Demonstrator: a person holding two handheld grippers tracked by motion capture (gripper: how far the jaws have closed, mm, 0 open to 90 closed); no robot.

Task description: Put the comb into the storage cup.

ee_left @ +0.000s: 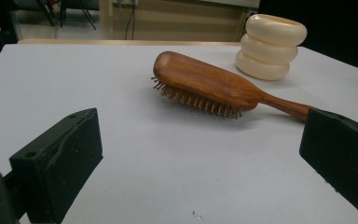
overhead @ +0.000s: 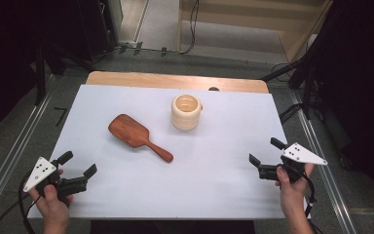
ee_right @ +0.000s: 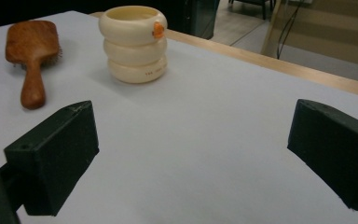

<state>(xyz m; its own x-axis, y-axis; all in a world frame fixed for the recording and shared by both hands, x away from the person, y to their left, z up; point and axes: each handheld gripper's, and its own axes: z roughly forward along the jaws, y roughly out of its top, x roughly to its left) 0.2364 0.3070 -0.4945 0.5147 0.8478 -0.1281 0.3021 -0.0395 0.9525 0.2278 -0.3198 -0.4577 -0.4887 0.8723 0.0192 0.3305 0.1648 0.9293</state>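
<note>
A white table (overhead: 126, 195) carries two items near its middle. A wooden hairbrush (overhead: 137, 136) lies left of centre, bristles down, with its broad head toward the far left and its handle pointing toward the near right. In the left gripper view the bristles (ee_left: 196, 100) rest on the table surface.

A cream cup (overhead: 186, 112) stands upright just right of the hairbrush head, slightly farther back, and apart from it. Its wall is formed of three stacked rounded rings. An orange mark (ee_right: 158, 29) sits on the top ring in the right gripper view. The mouth is open at the top; the high view looks into it and shows only the cream inner wall, with no contents to be made out.

The left gripper (overhead: 78, 168) is held at the near left corner of the table, jaws spread wide and holding nothing, aimed toward the hairbrush. The right gripper (overhead: 265, 152) is held at the near right edge, jaws likewise spread wide and holding nothing, aimed toward the cup. Both grippers are well apart from the two items.
</note>
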